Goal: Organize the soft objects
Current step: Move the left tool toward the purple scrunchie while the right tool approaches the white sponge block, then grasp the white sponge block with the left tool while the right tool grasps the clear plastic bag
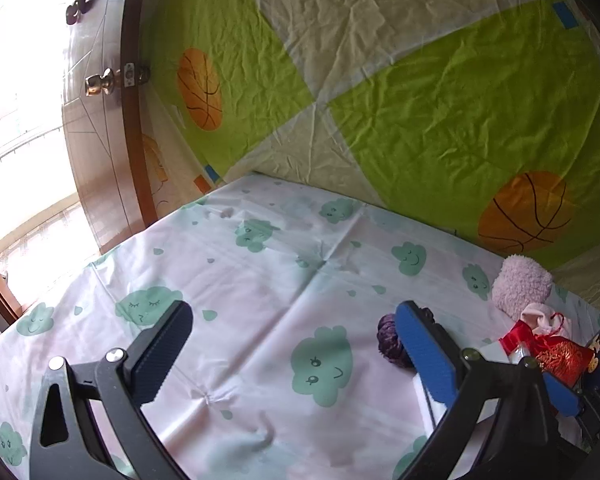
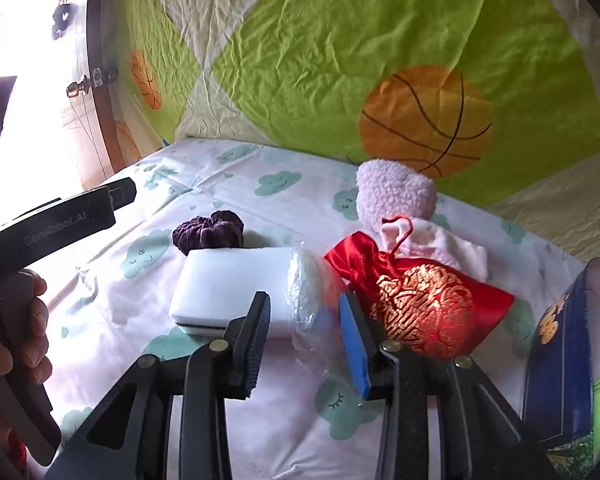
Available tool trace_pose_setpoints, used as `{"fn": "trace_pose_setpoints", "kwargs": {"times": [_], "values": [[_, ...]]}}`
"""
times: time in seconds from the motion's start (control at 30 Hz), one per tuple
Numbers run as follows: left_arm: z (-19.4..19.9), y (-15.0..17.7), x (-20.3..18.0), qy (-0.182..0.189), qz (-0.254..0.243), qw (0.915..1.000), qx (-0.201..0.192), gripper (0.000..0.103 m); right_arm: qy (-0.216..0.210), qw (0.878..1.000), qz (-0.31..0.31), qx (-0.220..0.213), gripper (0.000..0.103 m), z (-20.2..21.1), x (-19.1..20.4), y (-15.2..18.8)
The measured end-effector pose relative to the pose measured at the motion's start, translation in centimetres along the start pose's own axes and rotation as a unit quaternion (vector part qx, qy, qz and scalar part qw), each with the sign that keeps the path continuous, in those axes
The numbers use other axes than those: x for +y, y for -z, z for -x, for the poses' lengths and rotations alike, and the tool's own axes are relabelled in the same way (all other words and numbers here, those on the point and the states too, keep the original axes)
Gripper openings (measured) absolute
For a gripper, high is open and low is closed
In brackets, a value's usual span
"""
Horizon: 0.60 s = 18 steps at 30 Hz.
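Soft objects lie on a cloud-print sheet (image 2: 260, 176): a white sponge block in clear wrap (image 2: 236, 288), a dark purple scrunchie (image 2: 208, 232), a red embroidered pouch (image 2: 424, 304), a fluffy pale pink sock (image 2: 396, 196) and a pale pink cloth (image 2: 456, 248). My right gripper (image 2: 304, 308) is open, its fingertips on either side of the sponge's wrapped right end, not closed on it. My left gripper (image 1: 294, 320) is open and empty above the sheet; the scrunchie (image 1: 388, 340) is just left of its blue finger (image 1: 424, 352). The pouch (image 1: 556, 352) and the sock (image 1: 520, 284) are to the right.
A dark blue box (image 2: 560, 368) stands at the right edge. A green and cream quilt with basketballs (image 2: 380, 60) hangs behind the bed. A wooden door with a brass knob (image 1: 100, 84) is at the left. The left gripper's body (image 2: 60, 220) and the hand show at the left.
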State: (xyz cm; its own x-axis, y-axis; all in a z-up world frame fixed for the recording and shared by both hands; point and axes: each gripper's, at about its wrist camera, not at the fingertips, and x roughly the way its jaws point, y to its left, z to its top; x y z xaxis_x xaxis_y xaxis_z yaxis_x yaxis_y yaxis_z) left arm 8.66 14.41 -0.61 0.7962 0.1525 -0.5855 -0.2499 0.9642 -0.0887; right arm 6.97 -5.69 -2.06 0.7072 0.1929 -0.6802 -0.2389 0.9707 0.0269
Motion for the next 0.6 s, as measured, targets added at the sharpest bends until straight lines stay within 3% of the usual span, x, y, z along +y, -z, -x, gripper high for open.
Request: {"fn": "trace_pose_setpoints", "kwargs": {"times": [0.23,0.47,0.6], "values": [[0.1,0.2,-1.2,0.023,-0.031,0.9992,0.0,0.103,-0.022,0.998,-0.065,-0.004,0.019,0.2,-2.5,0.2],[0.2,0.5,-2.5,0.069,-0.062,0.9957,0.009,0.103,-0.07,0.989,-0.118,-0.058,0.013,4.5,-4.6,2.4],[0.9,0.9,-4.1,0.114,-0.114,0.9869,0.005,0.103,-0.063,0.988,-0.103,-0.1,0.013,8.5,-5.0,3.9]]}}
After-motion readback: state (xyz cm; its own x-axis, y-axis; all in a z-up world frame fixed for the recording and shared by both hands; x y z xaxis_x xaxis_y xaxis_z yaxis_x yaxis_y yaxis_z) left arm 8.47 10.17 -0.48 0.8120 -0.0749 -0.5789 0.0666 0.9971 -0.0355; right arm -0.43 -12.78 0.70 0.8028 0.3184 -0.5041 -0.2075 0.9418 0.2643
